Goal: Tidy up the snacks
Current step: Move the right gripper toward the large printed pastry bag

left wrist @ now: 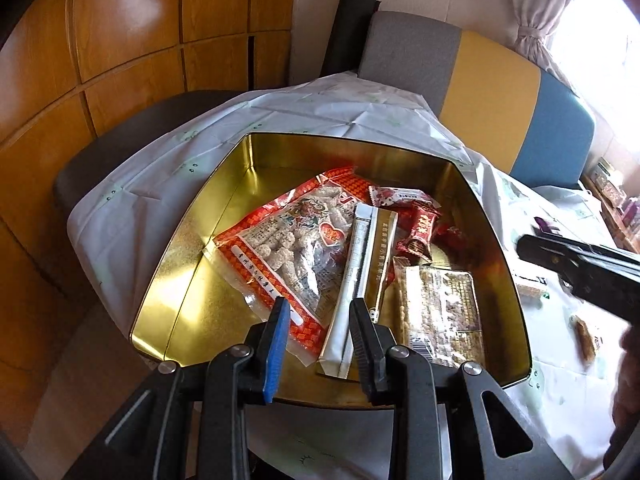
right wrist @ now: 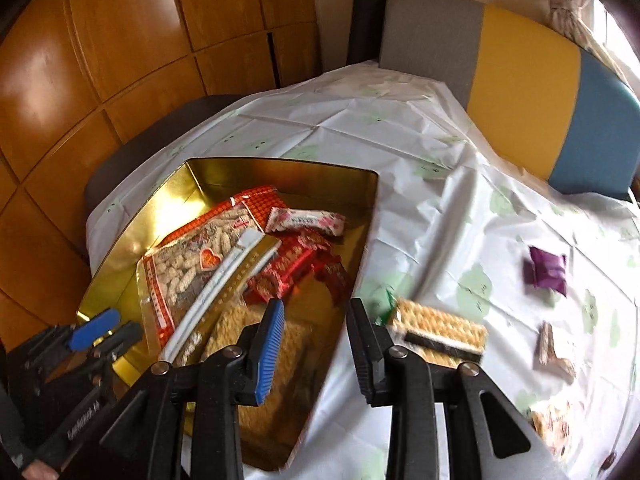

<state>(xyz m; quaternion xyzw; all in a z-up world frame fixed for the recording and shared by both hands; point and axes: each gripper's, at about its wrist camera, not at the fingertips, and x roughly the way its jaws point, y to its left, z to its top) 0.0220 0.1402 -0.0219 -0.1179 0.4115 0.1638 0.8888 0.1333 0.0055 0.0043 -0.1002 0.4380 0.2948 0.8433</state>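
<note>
On the white tablecloth with its pale green print sits an open gold tin, shiny inside, with angled walls that catch the light; it holds most of the snacks. Inside it, one large clear bag with red-orange borders, full of pale sugared pieces, lies tilted against the left side. One long white and gold sachet lies partly over the edge of that bag, running from the middle of the tin toward its near rim. To its right is one flat clear pack of golden crackers, and behind that a small heap of red-wrapped sweets, too jumbled to count, with one white and pink wrapper at the back. Outside the tin, on the cloth, the right wrist view shows one pack of wafer biscuits just beside the tin's right wall, one purple packet well apart from it, one small pale wrapped piece nearer, and one more snack at the bottom right corner, cut off by the picture's edge. The left gripper hangs over the tin's near rim, jaws partly spread with nothing between them. The right gripper hovers over the tin's right wall, jaws parted and empty. One striped chair back, grey, yellow and blue, stands behind the table.
</note>
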